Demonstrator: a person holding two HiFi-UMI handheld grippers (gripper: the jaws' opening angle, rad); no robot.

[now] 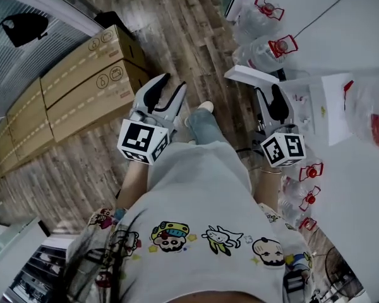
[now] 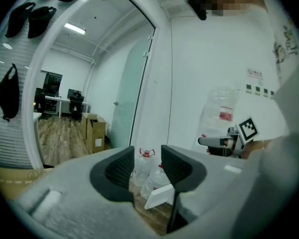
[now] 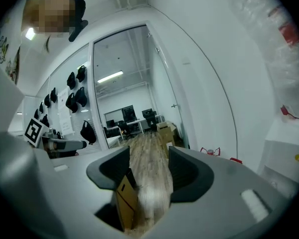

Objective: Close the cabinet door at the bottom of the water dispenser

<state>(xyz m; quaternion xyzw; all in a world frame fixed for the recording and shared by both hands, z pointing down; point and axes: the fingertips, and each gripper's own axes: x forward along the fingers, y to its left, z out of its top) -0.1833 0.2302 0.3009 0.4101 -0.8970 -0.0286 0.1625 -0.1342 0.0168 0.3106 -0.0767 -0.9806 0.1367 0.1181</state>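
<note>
The white water dispenser (image 1: 325,106) stands by the wall at the right of the head view. Its bottom cabinet door (image 1: 249,74) juts out over the wood floor, standing open. My right gripper (image 1: 268,90) hovers just below that door's edge, open and empty. My left gripper (image 1: 172,82) is further left over the floor, also open with nothing between its fingers. In the left gripper view the door (image 2: 159,195) shows low beyond the jaws, apart from them. The right gripper view looks along the floor with the dispenser (image 3: 286,143) at its right edge.
Clear water bottles with red caps (image 1: 268,43) lie against the wall beyond the door, and more (image 1: 306,197) sit nearer me. Long cardboard boxes (image 1: 82,74) line the left side. A large bottle (image 1: 366,112) tops the dispenser. A glass partition (image 2: 134,93) stands ahead.
</note>
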